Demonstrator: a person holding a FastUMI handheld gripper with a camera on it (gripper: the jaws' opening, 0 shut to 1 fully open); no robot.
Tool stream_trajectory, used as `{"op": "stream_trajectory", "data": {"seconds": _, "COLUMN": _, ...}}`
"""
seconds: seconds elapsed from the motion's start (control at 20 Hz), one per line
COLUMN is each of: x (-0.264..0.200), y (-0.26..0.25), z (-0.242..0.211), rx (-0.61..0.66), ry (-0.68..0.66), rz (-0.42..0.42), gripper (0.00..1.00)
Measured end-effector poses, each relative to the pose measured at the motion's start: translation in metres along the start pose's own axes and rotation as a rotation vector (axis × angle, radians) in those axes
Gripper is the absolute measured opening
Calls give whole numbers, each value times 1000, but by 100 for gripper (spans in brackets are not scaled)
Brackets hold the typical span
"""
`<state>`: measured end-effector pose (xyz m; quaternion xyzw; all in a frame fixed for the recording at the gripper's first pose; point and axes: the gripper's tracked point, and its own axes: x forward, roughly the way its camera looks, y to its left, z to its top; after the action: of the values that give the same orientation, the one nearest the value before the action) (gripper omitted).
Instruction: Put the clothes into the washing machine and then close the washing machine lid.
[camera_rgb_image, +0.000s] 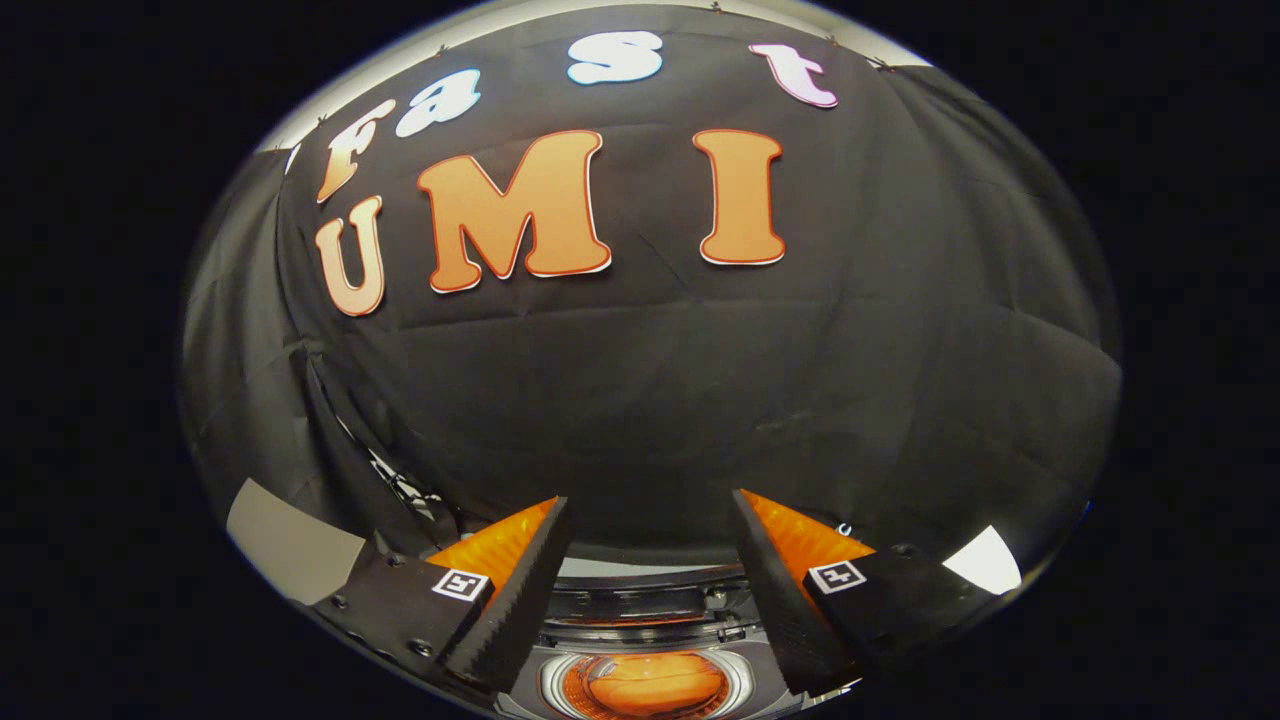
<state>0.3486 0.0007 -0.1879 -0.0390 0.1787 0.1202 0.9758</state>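
The hand-held gripper (650, 590) has two wedge-shaped fingers (520, 600) with toothed, serrated inner faces, set wide apart. Each sits on a flat mount with small screws and a square black-and-white tag (460, 584); can't really make out its pattern.

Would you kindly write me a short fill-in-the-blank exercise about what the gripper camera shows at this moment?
1. The gripper has its fingers ____, holding nothing.
2. The washing machine lies ____ the fingers.
3. Inside the round drum opening something ____ in colour shows.
4. Beyond the machine hangs a ____ cloth wall.

Answers: open; between; orange; black
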Motion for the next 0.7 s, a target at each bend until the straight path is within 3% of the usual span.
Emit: {"op": "stream_trajectory", "data": {"seconds": 0.7, "x": 48, "y": 14, "z": -52, "rx": -65, "ry": 121, "rz": 18, "gripper": 99}}
